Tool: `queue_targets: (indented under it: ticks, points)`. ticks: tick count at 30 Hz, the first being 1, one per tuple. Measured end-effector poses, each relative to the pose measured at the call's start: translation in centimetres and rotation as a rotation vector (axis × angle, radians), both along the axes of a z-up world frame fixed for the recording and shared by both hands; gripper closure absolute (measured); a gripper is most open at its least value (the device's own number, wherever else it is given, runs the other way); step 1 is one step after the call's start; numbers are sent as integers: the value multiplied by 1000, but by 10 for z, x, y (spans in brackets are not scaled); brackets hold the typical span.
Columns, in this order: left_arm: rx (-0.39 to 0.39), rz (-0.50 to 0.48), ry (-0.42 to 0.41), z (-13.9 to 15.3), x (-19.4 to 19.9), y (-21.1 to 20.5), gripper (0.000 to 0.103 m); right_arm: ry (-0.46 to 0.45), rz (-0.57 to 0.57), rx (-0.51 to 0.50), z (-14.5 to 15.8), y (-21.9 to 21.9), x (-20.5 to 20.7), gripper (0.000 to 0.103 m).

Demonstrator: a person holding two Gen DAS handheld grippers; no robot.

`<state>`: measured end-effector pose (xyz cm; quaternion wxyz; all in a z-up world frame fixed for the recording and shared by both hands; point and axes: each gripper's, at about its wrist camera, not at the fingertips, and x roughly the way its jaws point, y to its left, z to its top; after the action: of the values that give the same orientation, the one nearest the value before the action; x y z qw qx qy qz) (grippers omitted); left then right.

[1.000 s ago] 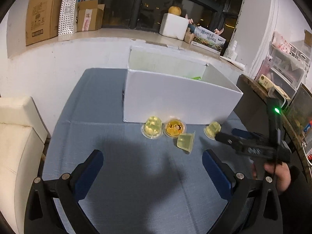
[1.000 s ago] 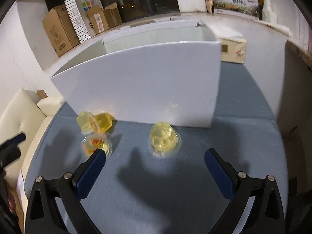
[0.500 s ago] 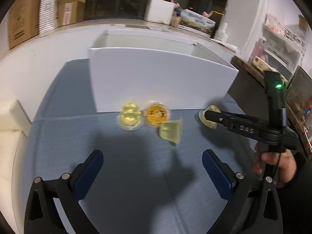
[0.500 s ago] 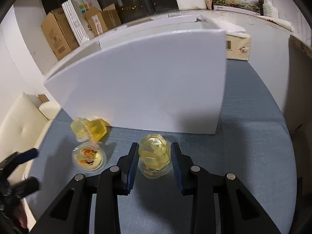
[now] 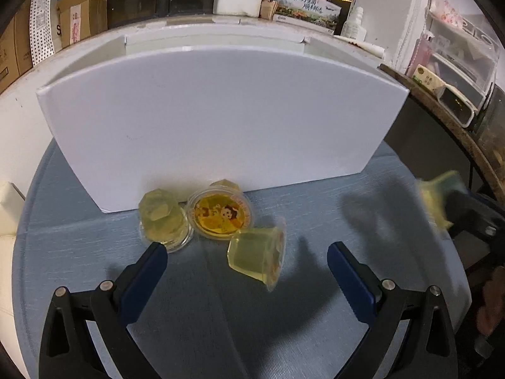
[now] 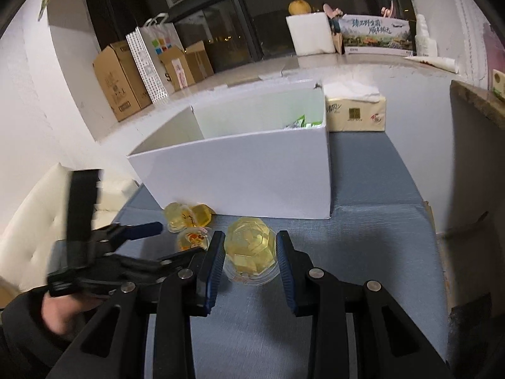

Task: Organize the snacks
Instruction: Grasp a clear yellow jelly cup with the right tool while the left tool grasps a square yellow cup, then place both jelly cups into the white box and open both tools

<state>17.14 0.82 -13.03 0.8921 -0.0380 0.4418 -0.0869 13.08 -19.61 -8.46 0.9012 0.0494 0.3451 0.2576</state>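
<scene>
My right gripper (image 6: 251, 252) is shut on a yellow jelly cup (image 6: 251, 249) and holds it above the blue tablecloth, in front of the white box (image 6: 246, 177). It shows blurred at the right edge of the left wrist view (image 5: 438, 199). My left gripper (image 5: 246, 252) is open and low over the table. A tipped jelly cup (image 5: 257, 257) lies between its fingers. An upside-down cup (image 5: 162, 218) sits by the left finger. A cup with a cartoon lid (image 5: 221, 214) lies just ahead, against the box (image 5: 221, 110).
A green packet (image 6: 303, 123) lies inside the box. A tissue pack (image 6: 356, 110) stands behind the box. Cardboard boxes (image 6: 123, 82) and a spotted bag (image 6: 151, 60) line the window ledge. A dark shelf edge (image 5: 442, 120) stands on the right, a cream sofa (image 6: 34, 214) on the left.
My right gripper has lifted the jelly cup off the table and pulled back from the box. My left gripper has moved forward and down to the three cups.
</scene>
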Motion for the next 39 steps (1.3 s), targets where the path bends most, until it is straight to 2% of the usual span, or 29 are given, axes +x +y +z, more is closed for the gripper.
queue_targets:
  ticks: [3,4,5,8,14,17,20,24,28,30,33,39]
  points:
    - [-9,-5,6,-4,4,1,1,-2,-3,0,1,5,-1,67]
    - [-14,-7,9,-5,5,1,8,3,-4,-1,0,5,-2,67]
    - [-20,-11,13,-5,5,2,32,6,-4,0,-2,4,-2,67]
    - [-18,-21,9,-5,3,6,67,12,-4,0,-4,4,-3,67]
    - [-42,-48,-39,14,-19,13,68,-6,4,11,3,4,-6,67]
    - [-43,-56,-112,42,-36,16,68,-33,10,13,14,6,-9,67]
    - [-58,-43,-204,81,-45,28,68,-73,25,9,30,11,-7,67]
    - [-61,-12,-294,128,-36,43,68,-132,44,0,57,22,9,67]
    - [-42,24,-320,155,-1,56,68,-149,53,10,80,35,44,67]
    - [-53,32,-303,156,20,59,68,-136,52,14,86,41,66,67]
    - [-29,47,-270,151,51,61,68,-120,32,-8,86,50,101,67]
    - [23,58,-206,120,80,50,66,-25,13,-67,60,61,152,66]
